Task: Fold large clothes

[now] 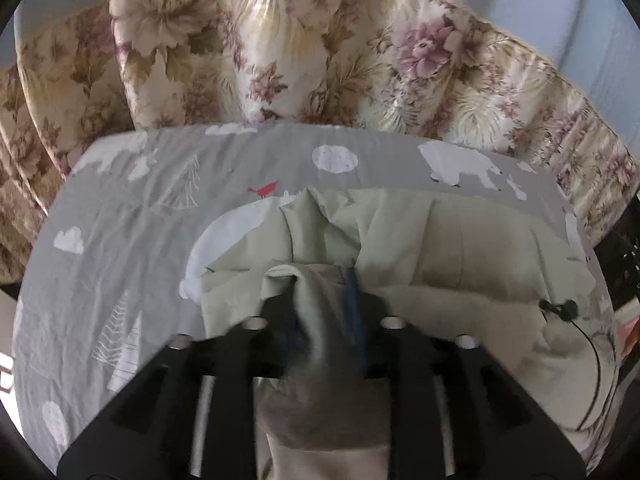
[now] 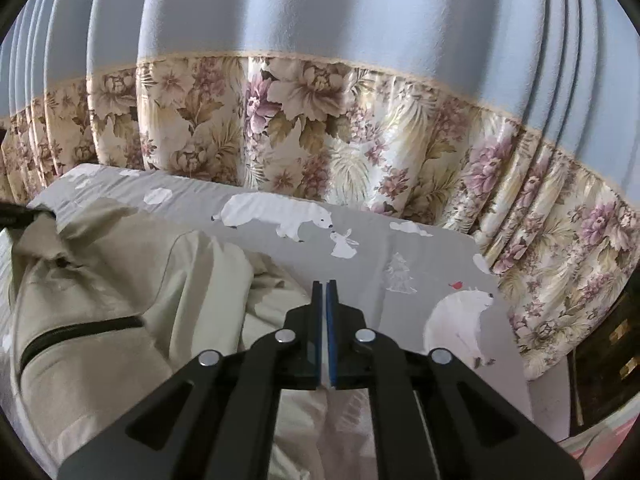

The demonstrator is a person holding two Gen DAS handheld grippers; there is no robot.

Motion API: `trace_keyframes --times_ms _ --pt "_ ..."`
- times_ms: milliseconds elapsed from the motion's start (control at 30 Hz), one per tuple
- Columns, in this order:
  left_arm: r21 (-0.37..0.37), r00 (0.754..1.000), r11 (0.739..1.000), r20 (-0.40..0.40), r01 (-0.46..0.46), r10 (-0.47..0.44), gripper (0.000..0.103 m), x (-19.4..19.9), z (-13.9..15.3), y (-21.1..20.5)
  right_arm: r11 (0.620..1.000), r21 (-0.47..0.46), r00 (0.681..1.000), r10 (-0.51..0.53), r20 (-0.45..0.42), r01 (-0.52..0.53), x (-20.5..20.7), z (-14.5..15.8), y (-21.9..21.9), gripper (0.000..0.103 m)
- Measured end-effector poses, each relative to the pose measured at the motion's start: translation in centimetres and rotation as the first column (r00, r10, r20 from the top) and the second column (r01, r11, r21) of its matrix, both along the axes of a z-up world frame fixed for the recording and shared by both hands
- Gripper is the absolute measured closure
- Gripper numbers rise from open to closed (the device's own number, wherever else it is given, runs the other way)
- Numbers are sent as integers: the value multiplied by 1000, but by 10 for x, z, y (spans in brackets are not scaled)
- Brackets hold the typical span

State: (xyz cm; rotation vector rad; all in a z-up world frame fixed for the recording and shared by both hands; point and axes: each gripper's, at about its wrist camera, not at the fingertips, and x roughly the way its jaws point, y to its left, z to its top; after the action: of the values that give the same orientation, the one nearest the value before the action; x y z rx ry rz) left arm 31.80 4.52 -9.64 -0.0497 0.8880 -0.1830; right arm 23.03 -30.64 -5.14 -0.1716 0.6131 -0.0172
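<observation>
A large pale beige jacket (image 1: 440, 248) lies crumpled on a grey bed sheet (image 1: 120, 220) printed with white bears and trees. My left gripper (image 1: 322, 300) stands over its near part. The jaws are apart, and a blurred fold of the jacket's cloth rises loosely between the two fingers. In the right wrist view the jacket (image 2: 120, 280) spreads to the left, with a dark zip (image 2: 80, 332) across it. My right gripper (image 2: 325, 286) is shut, pads together, above the jacket's right edge and the sheet (image 2: 380, 248). No cloth shows at its tips.
A floral curtain (image 1: 280, 60) hangs right behind the bed's far edge, also seen as the curtain (image 2: 320, 140) in the right view. A thin black cable with a small clip (image 1: 560, 308) lies on the jacket at the right. Dark furniture (image 2: 612, 340) stands past the bed's right side.
</observation>
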Motion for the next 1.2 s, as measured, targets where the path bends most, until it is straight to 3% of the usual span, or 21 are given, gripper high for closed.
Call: trace_keyframes --times_ms 33,67,100,133,200,400,533,667,800,867,900,933,1067,1200 --pt "10 1000 1000 9 -7 7 37 -2 5 2 1000 -1 1000 0 3 0 -8 3 -1 100" --pt "40 998 998 42 -43 41 4 -7 14 6 1000 3 1000 -1 2 1 -14 6 -2 99" --pt "55 992 995 103 -78 72 3 -14 25 12 1000 15 1000 -1 2 1 -25 9 -4 89" --pt "59 989 995 130 -83 75 3 -19 33 16 1000 24 1000 -5 3 5 -33 11 -5 69" --pt "55 988 995 135 -79 71 3 -27 46 25 999 40 1000 -15 12 14 -55 14 -8 50" --pt "33 990 998 128 -62 57 3 -71 41 38 991 124 999 -41 -17 42 -115 3 -13 50" --pt "110 991 992 131 -57 42 3 -96 19 29 988 144 996 -43 -73 53 -146 -15 -8 50" --pt "143 995 989 102 -25 11 3 -107 0 18 986 151 992 -54 -115 71 -162 -29 -4 50" --pt "134 997 991 72 -18 8 3 -107 -10 15 972 221 984 -40 -176 79 -159 -43 -5 46" --pt "131 997 991 72 -19 10 3 -106 -10 14 978 196 980 -33 -195 72 -150 -50 -2 49" --pt "127 997 992 73 -19 10 3 -107 -11 14 979 195 978 -17 -209 59 -143 -56 -1 62" --pt "123 997 992 74 -22 13 3 -107 -10 13 976 214 973 14 -230 36 -136 -61 -2 88" --pt "119 997 992 76 -35 26 3 -108 -9 16 994 113 974 28 -227 -3 -114 -65 1 95" --pt "133 996 989 77 -58 48 3 -106 -8 23 998 56 993 24 -117 -17 -85 -26 -9 97"
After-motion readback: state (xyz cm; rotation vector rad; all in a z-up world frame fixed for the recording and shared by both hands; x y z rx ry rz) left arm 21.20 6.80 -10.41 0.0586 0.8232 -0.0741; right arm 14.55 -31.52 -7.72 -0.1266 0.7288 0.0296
